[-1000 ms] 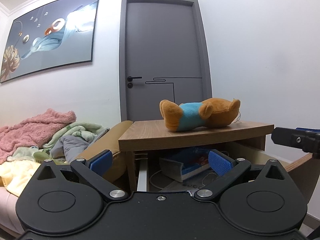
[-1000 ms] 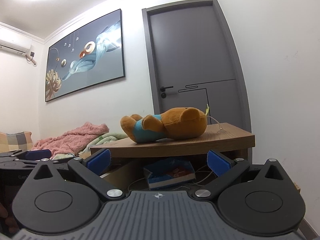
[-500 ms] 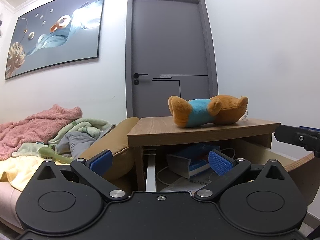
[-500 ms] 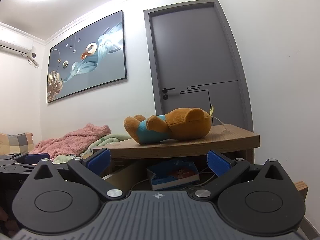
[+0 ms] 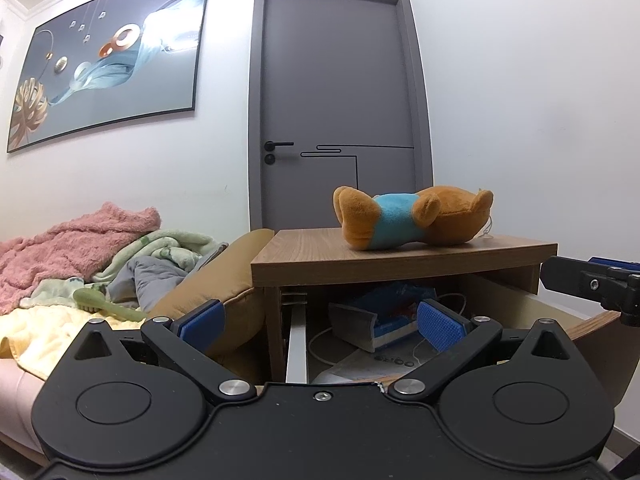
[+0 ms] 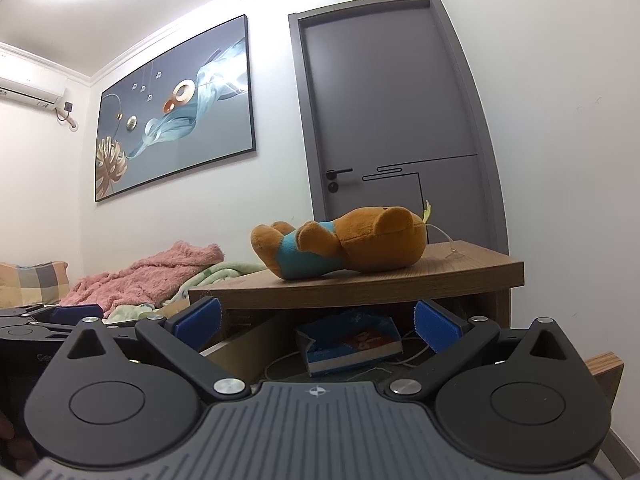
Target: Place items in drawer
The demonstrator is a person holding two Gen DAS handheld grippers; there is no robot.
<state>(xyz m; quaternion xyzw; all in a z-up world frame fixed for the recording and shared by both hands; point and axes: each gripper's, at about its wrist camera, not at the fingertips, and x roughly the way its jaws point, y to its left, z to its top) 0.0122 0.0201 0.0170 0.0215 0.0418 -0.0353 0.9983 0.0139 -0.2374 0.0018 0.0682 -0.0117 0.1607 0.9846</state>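
Observation:
A brown plush bear in a blue shirt (image 5: 412, 220) lies on its side on top of the wooden nightstand (image 5: 400, 266); it also shows in the right wrist view (image 6: 344, 244). The drawer (image 5: 592, 324) below the top stands pulled out, and a blue book (image 5: 384, 316) (image 6: 352, 344), papers and a white cable lie in it. My left gripper (image 5: 320, 320) is open and empty, in front of the drawer and below the bear. My right gripper (image 6: 316, 322) is open and empty, also in front of the drawer; its fingers (image 5: 592, 280) show at the left wrist view's right edge.
A bed (image 5: 60, 320) with a pink blanket (image 5: 72, 240), green and grey bedding and a tan pillow (image 5: 224, 292) lies left of the nightstand. A grey door (image 5: 340, 120) stands behind it. A white wall (image 5: 540, 120) runs along the right. A framed picture (image 5: 108, 60) hangs on the left wall.
Both wrist views have shifted slightly, with the nightstand and bear sliding a little right in the left wrist view. Both grippers stay open and empty.

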